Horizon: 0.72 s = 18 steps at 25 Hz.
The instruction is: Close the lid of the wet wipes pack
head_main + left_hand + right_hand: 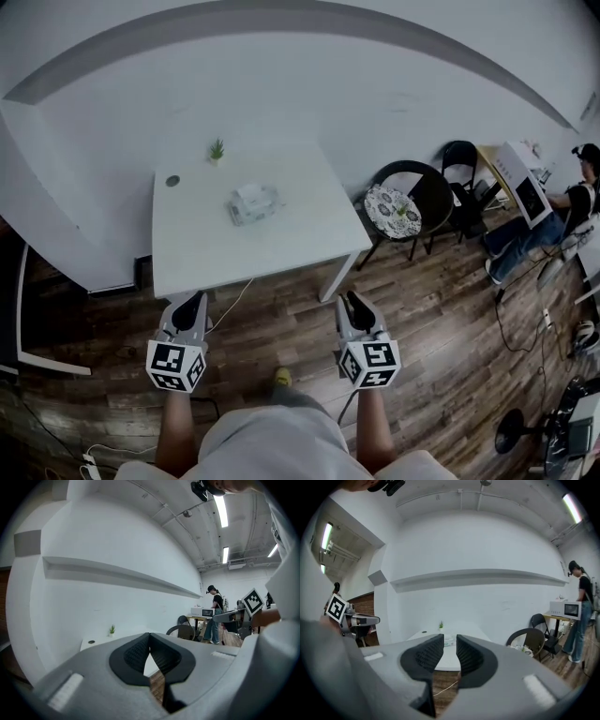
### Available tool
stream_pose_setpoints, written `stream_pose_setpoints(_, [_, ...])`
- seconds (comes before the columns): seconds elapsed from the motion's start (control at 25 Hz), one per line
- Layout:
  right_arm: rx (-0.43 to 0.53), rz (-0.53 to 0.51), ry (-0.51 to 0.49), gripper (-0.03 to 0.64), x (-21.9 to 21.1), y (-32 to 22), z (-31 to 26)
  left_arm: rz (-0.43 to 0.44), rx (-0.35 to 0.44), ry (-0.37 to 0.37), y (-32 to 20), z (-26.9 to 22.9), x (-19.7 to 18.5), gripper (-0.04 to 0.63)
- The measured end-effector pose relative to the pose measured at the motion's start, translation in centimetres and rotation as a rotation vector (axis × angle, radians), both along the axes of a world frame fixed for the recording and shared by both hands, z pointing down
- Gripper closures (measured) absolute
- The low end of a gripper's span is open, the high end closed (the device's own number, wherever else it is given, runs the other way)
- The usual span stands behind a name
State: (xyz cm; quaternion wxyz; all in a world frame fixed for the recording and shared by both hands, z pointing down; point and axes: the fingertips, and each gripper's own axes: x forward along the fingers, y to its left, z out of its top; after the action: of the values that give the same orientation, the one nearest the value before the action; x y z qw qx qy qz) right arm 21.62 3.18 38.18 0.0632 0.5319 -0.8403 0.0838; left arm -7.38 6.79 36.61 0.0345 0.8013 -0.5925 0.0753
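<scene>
The wet wipes pack [253, 203] lies near the middle of a white table [206, 258], its lid side up; from here I cannot tell how the lid stands. Both grippers hang over the wood floor, short of the table's near edge and well apart from the pack. My left gripper [190, 300] [150, 635] has its pads meeting at the tips, with nothing between them. The jaws of my right gripper [352, 300] [450, 644] stand a little apart and empty; far beyond that gap the pack [449, 642] shows small on the table [443, 660].
A small potted plant [217, 150] and a dark round disc [172, 181] sit at the table's far side by the white wall. A black chair with a patterned cushion [398, 208] stands right of the table. A person [562, 211] sits further right. Cables cross the floor.
</scene>
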Motion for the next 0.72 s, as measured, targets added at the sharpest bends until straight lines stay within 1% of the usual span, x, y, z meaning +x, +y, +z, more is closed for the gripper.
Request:
stream_pose_setpoints(0.24, [0.003,-0.038,-0.005,0.528,1.7,-6.9,-0.7,-0.016,-0.009,-0.007,-5.9,-0.3,2.1,0.595])
stream_pose_setpoints(0.44, [-0.012,-0.09,-0.002,0.528,1.5,-10.7,-0.1,-0.007,-0.033,-0.024,-8.9,0.2,3.6,0.595])
stream_pose_setpoints(0.72, [-0.032,-0.136,-0.003,0.528,0.1,-14.3,0.8,-0.021,-0.056,-0.036,-12.0,1.1,2.8,0.595])
